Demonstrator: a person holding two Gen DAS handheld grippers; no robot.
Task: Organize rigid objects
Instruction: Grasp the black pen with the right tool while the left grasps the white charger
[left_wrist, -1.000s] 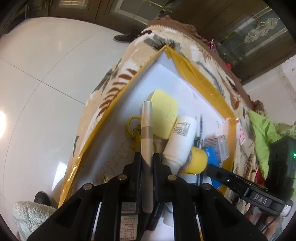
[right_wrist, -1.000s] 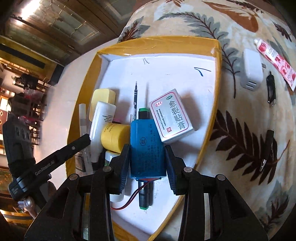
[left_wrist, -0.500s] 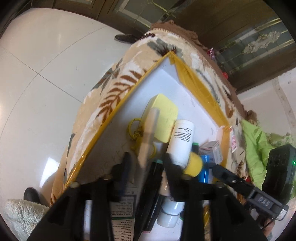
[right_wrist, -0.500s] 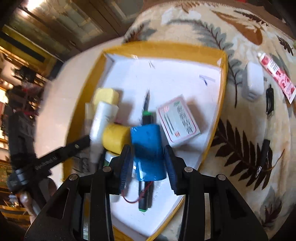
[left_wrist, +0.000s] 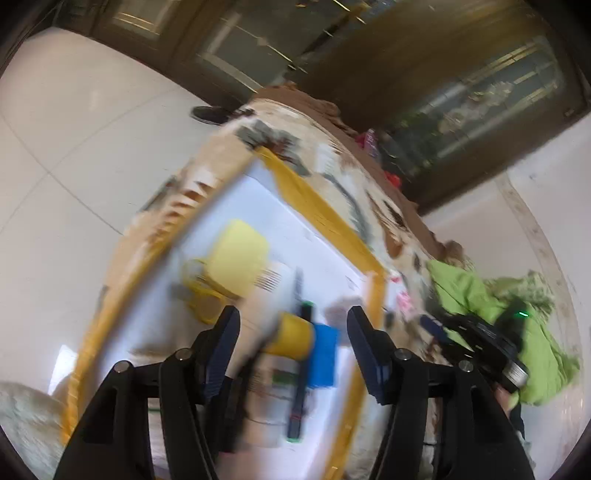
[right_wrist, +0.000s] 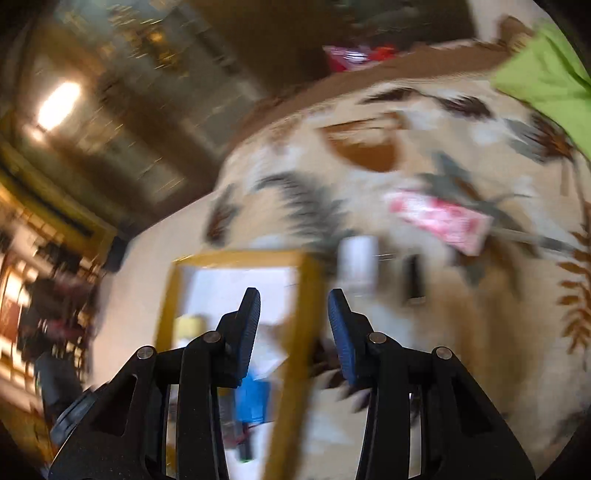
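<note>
Though blurred, both grippers, left gripper (left_wrist: 293, 325), right gripper (right_wrist: 294, 306), apparently empty, above tray (left_wrist: 325, 214)

Both views heavily motion-blurred, fisheye-curved with dark vignetted corners; daylight glare on the floor tiles (left_wrist: 66, 122); warm blown-out lamp glow (right_wrist: 59, 105) upper left in right view; background dim.

The worktop (right_wrist: 461, 332) is covered with a leaf-print cloth. A yellow-edged white tray (left_wrist: 325, 214) is set on it. Beside the tray, a white block (right_wrist: 356, 266), a pink tube (right_wrist: 439, 219) and a green cloth (left_wrist: 476, 295) are seen.
</note>
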